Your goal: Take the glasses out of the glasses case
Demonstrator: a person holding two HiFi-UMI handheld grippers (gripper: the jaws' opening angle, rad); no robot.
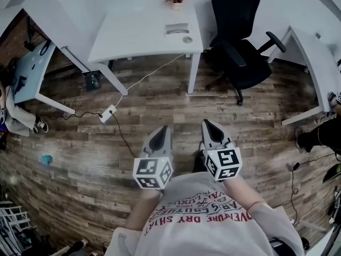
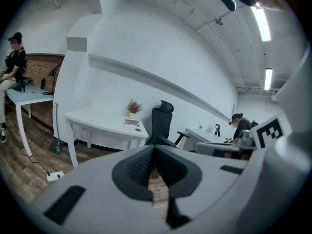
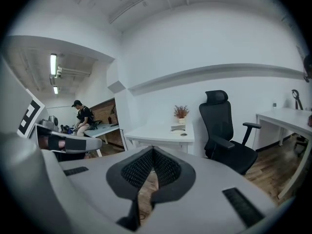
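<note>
Room and surface
- Wooden floor (image 1: 160, 97): plank boards are filling the middle of the head view.
- White table (image 1: 133, 36): it is standing at the upper centre, against a white wall.
- Black office chair (image 1: 240, 52): it is sitting at the upper right, just beside the table's right end.
- Light-blue desk (image 1: 29, 71): it is showing at the left edge.
- White desk (image 1: 314, 63): it is running along the right edge.
- Power strip (image 1: 108, 113): it is lying on the floor left of centre, with a pale cable (image 1: 149, 73) running up to the table.
- Small blue object (image 1: 46, 159): it is lying on the floor at the lower left and is too small to name.

Containers and contents
- Glasses case (image 1: 177, 29): a flat grey oblong, probably the case, is lying on the table's right half, well apart from both grippers. Whether it is open cannot be told, and no glasses are showing.
- Small round object (image 1: 187, 39): it is lying just below the case.
- Plant pot (image 1: 177, 5): it is standing at the table's far edge and holding dried stems.

Grippers
- Left gripper (image 1: 161, 132): it is hanging over the floor at lower centre, with its jaws meeting and nothing between them.
- Right gripper (image 1: 209, 126): it is hanging beside the left one, jaws likewise pressed together and empty.
</note>
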